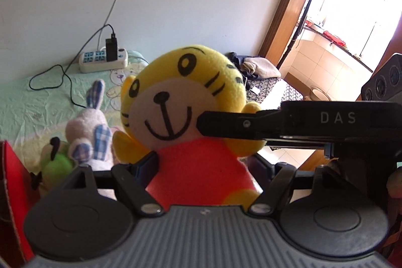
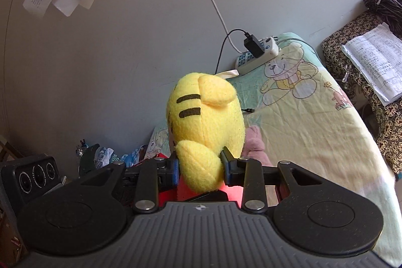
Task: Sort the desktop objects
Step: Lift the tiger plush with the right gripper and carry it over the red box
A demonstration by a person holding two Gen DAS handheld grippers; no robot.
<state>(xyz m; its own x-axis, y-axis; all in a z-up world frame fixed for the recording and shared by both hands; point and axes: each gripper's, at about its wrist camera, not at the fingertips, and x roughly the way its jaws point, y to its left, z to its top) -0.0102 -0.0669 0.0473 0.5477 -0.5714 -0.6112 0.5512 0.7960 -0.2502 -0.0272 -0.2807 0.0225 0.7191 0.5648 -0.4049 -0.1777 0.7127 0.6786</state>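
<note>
A yellow tiger plush (image 1: 181, 97) in a red shirt fills the middle of the left wrist view, facing the camera. My left gripper (image 1: 203, 165) is shut on its red body, a blue pad pressed in at each side. My right gripper reaches in from the right, and one black finger (image 1: 226, 123) lies by the toy's cheek and arm. In the right wrist view the tiger plush (image 2: 206, 112) shows its back and side. There my right gripper (image 2: 201, 168) is shut on its yellow arm. The toy is held up above the bed.
A white rabbit plush (image 1: 88, 132) and a green plush (image 1: 56, 160) lie on the green bedsheet (image 1: 37, 104). A pink plush (image 2: 255, 142) lies below the tiger. A power strip (image 1: 103, 58) with cables sits by the wall. Papers (image 2: 377, 62) lie on a patterned surface at right, and a red box (image 1: 12, 192) stands at left.
</note>
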